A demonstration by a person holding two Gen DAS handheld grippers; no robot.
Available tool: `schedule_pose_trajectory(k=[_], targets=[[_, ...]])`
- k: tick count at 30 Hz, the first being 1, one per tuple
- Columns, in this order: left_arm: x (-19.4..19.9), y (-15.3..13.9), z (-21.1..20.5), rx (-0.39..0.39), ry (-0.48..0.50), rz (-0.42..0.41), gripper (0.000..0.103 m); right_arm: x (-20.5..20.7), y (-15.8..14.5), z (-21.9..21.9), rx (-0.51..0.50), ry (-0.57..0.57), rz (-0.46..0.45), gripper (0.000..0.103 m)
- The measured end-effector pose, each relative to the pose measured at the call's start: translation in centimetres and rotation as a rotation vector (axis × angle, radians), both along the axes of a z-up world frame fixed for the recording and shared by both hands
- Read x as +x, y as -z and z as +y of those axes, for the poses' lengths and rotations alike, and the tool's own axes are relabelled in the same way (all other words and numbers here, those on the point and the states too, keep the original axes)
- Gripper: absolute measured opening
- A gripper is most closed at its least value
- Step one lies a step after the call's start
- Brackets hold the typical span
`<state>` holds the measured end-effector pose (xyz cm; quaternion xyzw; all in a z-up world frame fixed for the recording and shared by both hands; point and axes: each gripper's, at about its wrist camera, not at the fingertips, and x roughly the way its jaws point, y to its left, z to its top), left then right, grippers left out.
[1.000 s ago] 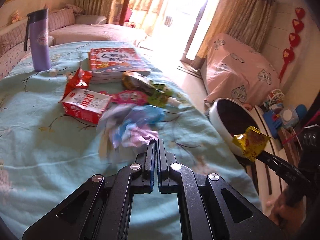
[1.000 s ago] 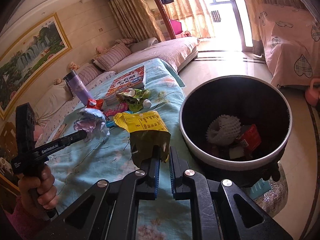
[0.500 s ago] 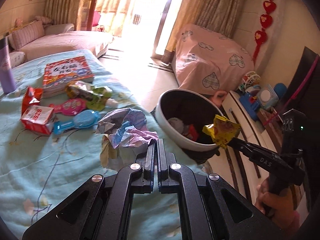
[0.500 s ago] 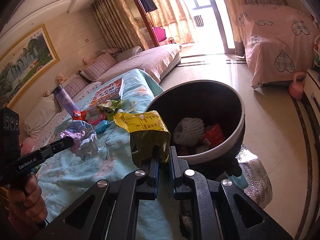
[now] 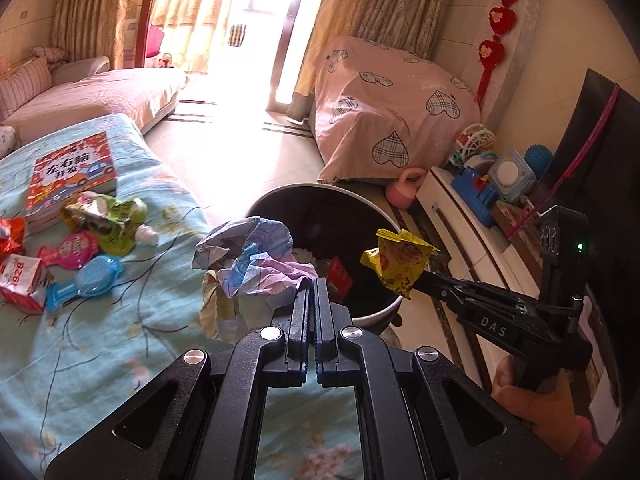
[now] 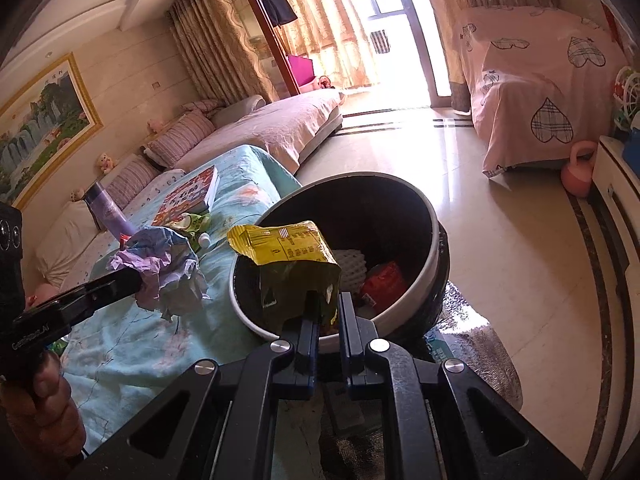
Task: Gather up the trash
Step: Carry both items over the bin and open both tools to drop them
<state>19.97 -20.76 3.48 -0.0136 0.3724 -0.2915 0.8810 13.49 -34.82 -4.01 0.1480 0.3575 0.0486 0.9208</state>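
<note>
My left gripper (image 5: 312, 285) is shut on a crumpled wad of blue, purple and white paper (image 5: 248, 264), held above the edge of the blue-clothed table (image 5: 120, 340) next to the bin. My right gripper (image 6: 326, 304) is shut on a yellow snack wrapper (image 6: 292, 256), which hangs over the near rim of the round black bin (image 6: 434, 240) with a white rim. Inside the bin lie a white foam net (image 6: 354, 268) and a red packet (image 6: 386, 284). Each view shows the other gripper: the right gripper (image 5: 420, 278) with the wrapper (image 5: 400, 260), the left gripper (image 6: 134, 280) with the paper (image 6: 164, 264).
On the table lie a red book (image 5: 72, 172), a green packet (image 5: 104, 216), a pink packet (image 5: 70, 250), a blue plastic piece (image 5: 88, 280) and a red-and-white carton (image 5: 20, 280). A purple bottle (image 6: 108, 212) stands farther back. A low cabinet with toys (image 5: 480, 200) and a pink kettlebell (image 5: 404, 192) flank the bin.
Both grippers have swung toward the bin. The left one carried the paper wad from above the table's litter to the table edge; the right one brought the wrapper over the bin's rim.
</note>
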Motion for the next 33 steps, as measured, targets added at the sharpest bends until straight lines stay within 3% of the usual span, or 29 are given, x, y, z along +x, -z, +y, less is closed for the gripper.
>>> schedule_pose_trajectory(k=[21,24,26,30,33], targets=[[4.3,2.6,-4.7,0.035,0.076,0.086,0.004,4.6,1.0,-2.1,-0.062,0.015,0.078,0.014],[4.3,3.0,-4.1,0.031,0.067,0.1,0.01,4.7,1.2,-2.1,-0.059,0.019,0.09,0.025],[4.2,3.1,-3.5,0.031,0.05,0.101,0.017,4.6,1.2,-2.2,-0.039,0.018,0.085,0.041],[3.6,3.3,-1.9,0.022,0.022,0.107,0.022,3.9,1.0,-2.3,-0.02,0.024,0.072,0.046],[2.9,3.7,-0.1,0.016,-0.018,0.111,0.033,3.1,0.6,-1.8,-0.005,0.024,0.057,0.052]])
